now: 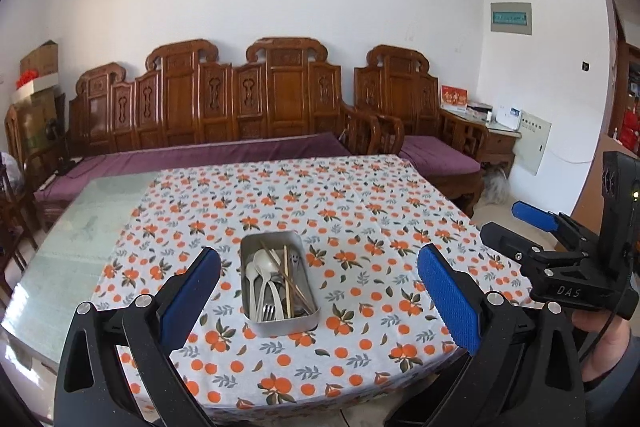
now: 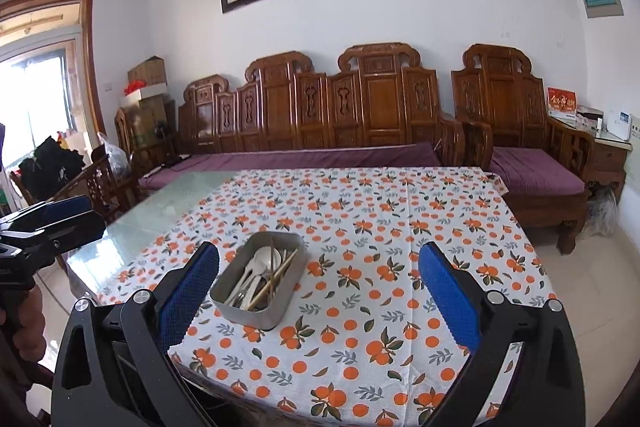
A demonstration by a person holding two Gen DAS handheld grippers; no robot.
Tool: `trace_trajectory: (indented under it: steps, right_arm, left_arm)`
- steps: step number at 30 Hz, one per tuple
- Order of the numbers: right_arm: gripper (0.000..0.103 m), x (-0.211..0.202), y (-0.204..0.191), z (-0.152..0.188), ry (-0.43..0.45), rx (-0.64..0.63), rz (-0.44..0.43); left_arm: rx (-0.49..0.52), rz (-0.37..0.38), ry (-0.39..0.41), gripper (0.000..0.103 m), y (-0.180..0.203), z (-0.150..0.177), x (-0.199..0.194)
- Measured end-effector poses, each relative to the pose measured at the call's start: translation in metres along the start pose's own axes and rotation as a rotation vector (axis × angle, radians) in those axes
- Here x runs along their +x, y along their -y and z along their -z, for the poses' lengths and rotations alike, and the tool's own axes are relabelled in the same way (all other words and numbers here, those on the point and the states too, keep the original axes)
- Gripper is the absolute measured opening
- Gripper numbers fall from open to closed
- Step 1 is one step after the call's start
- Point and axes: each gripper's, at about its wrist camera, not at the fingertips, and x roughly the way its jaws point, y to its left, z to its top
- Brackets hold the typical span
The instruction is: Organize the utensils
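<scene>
Metal tin (image 1: 280, 323), jumbled spoons (image 1: 264, 267), chopsticks (image 1: 286, 279)

The surface (image 1: 92, 227) is a glass-topped table, its pale green glass bare along the left side and covered over the rest by a white tablecloth (image 1: 360, 203) printed with oranges and grey-green leaves. On the cloth, toward the near edge, sits a rectangular metal tin (image 1: 286, 325) holding white plastic spoons (image 1: 264, 263), a metal fork (image 1: 269, 311) and wooden chopsticks (image 1: 286, 279) in a loose heap. From the right wrist view the cloth's near-left corner ends just short of the table's near edge.
</scene>
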Motion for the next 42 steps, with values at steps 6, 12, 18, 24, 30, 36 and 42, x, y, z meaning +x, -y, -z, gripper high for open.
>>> trace_trajectory:
  steps: [6,12,18,24,30,36,42]
  right_arm:
    - [0.100,-0.018,-0.007,-0.009,0.034,-0.014,-0.018]
    - [0.100,-0.030,-0.016,-0.012,0.054,-0.031,-0.053]
    - [0.100,-0.038,-0.025,-0.012,0.063,-0.040,-0.084]
    - [0.100,-0.039,-0.031,-0.008,0.056,-0.054,-0.085]
    - [0.100,-0.037,-0.031,-0.007,0.048,-0.048,-0.088]
    - [0.100,-0.037,-0.030,-0.006,0.048,-0.049,-0.087]
    - [0.100,-0.037,-0.030,-0.006,0.048,-0.049,-0.086]
  left_arm:
    - [0.007,-0.007,0.035,0.095,0.003,-0.005,-0.016]
    - [0.018,-0.003,0.056,0.095,0.007,-0.005,-0.026]
    - [0.018,0.013,0.056,0.095,0.009,0.001,-0.031]
    - [0.010,0.015,0.059,0.095,0.007,0.005,-0.032]
    - [0.008,0.010,0.063,0.095,0.005,0.006,-0.032]
    - [0.008,0.006,0.059,0.095,0.006,0.007,-0.030]
    - [0.009,0.005,0.060,0.095,0.006,0.007,-0.030]
